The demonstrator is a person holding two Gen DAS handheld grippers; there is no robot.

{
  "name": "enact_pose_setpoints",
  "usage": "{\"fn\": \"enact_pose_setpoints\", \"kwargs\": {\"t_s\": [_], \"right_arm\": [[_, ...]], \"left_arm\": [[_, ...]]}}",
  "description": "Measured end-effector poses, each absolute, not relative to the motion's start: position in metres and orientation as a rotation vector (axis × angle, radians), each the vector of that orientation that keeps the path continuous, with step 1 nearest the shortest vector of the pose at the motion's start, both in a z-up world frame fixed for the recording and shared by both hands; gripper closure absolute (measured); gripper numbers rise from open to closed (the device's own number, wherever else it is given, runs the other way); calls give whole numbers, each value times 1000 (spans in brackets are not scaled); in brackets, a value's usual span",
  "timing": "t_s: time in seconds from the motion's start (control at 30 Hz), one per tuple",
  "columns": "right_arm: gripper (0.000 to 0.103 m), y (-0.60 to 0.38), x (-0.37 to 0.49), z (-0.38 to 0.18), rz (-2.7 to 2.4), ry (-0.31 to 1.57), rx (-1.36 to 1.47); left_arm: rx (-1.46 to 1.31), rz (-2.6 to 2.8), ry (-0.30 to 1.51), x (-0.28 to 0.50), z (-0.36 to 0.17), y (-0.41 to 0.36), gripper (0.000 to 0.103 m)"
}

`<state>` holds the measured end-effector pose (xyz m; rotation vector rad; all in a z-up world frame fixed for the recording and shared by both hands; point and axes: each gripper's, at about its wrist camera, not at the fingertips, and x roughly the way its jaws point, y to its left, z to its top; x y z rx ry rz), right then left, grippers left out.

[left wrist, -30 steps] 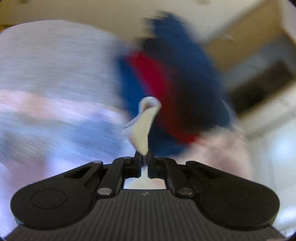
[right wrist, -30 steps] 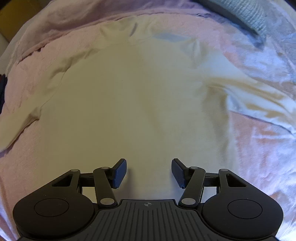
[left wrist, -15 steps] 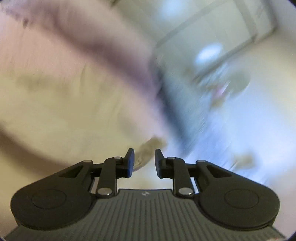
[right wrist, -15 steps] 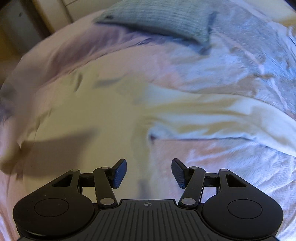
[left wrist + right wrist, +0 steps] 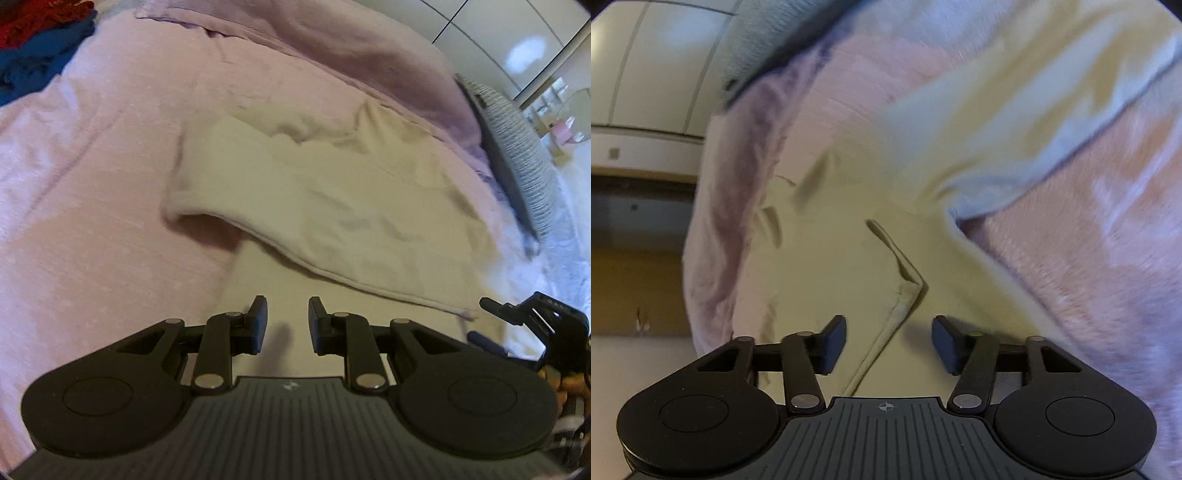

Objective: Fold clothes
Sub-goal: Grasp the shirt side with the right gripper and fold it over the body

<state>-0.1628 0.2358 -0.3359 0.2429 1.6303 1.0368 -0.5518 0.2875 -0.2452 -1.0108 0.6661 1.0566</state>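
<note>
Both claws hover with jaws apart and nothing between them above a cream long-sleeved cotton shirt (image 5: 332, 206) spread on a bed covered by a pale lilac-pink textured blanket (image 5: 92, 192). From the left wrist view, the left claw (image 5: 284, 325) hangs over the shirt's lower body, its blue-padded fingers (image 5: 258, 321) spread around bare cloth. One sleeve lies folded across the chest, its hemmed edge running diagonally toward the right claw (image 5: 491, 325), which appears at the frame's right margin just beside the cuff end. A grey ribbed knit pillow (image 5: 517, 147) rests at the bed's far right edge, and a heap of dark blue and red clothes (image 5: 33, 48) sits well apart at the upper left corner. From the right wrist view, which is partly blurred, the right claw (image 5: 888, 341) is opened wide over a pointed, seamed corner of the shirt (image 5: 849, 258), the fabric passing between the fingers but touching neither. The other sleeve trails away across the blanket (image 5: 1089, 258) toward the upper right.
</note>
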Motion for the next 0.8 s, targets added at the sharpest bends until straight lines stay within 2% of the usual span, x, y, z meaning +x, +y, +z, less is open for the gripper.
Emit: {"fn": "enact_pose_setpoints", "kwargs": {"t_s": [0.1, 0.13, 0.17, 0.2, 0.3, 0.47, 0.7, 0.8], "right_arm": [[62, 251, -166, -346, 996, 1620, 230], [71, 258, -169, -345, 1015, 1602, 217], [99, 266, -172, -341, 1044, 1581, 194], [101, 273, -175, -333, 1095, 1541, 173], [101, 286, -187, -284, 1318, 1330, 154], [102, 276, -169, -205, 1437, 984, 339], [101, 276, -130, -252, 1100, 1103, 46], [101, 261, -120, -258, 1056, 1155, 103]], "left_arm": [[-1010, 1071, 676, -558, -248, 294, 85], [-1011, 1075, 677, -560, -249, 296, 85], [-1006, 1078, 676, -560, -250, 298, 85], [-1001, 1081, 675, -559, -251, 300, 85], [-974, 1066, 656, -554, -248, 305, 85], [-919, 1057, 625, -537, -250, 318, 85], [-860, 1081, 661, -524, -260, 327, 85], [-856, 1089, 655, -522, -261, 329, 85]]}}
